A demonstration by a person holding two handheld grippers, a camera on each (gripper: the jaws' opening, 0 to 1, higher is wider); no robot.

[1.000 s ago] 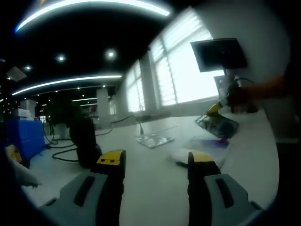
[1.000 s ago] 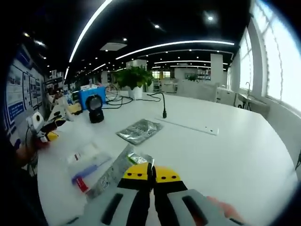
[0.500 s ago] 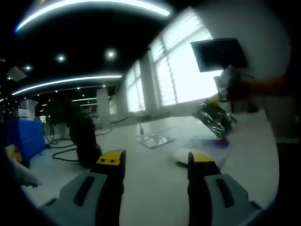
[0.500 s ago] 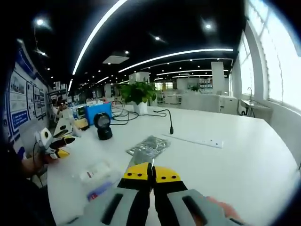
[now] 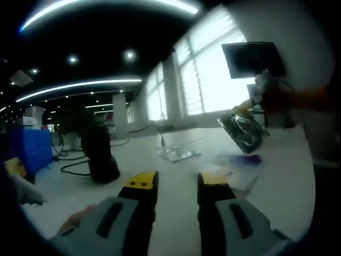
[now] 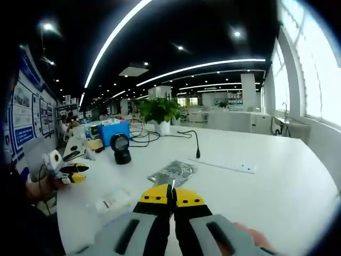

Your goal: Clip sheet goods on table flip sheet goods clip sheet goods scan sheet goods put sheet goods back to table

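Change since a second ago: your right gripper (image 6: 171,199) has lifted the silver foil pouch (image 5: 244,129) off the table (image 6: 277,186) and higher; your left gripper (image 5: 176,184) has narrowed its gap and tilted a little.
Foil pouch: in the left gripper view it hangs in the air at the right, above the table, pinched at its upper edge by the yellow tips of your right gripper; its print is too blurred to read.
Right gripper: clenched, the two yellow tips pressed together; in its own view the pouch is hidden behind the closed jaws, so you cannot see the grasp from there.
Left gripper: released, jaws apart with bare table between them, holding nothing; seen from the right gripper view it sits small at the far left edge.
Second foil pouch (image 6: 173,172): lying flat on the table, near the gooseneck microphone (image 6: 197,152).
Flat white packet (image 6: 113,201): on the table, nearer you than that pouch, label unreadable; in the left gripper view it is partly covered by the right jaw.
Purple-edged packet (image 5: 241,159): flat on the table, below the hanging pouch, hard to make out.
Scanner (image 6: 122,149): black, standing upright on the table, well apart from the held pouch.
Blue box (image 6: 113,131): behind the scanner.
Monitor (image 5: 252,58): dark against the bright window, cut off by glare.
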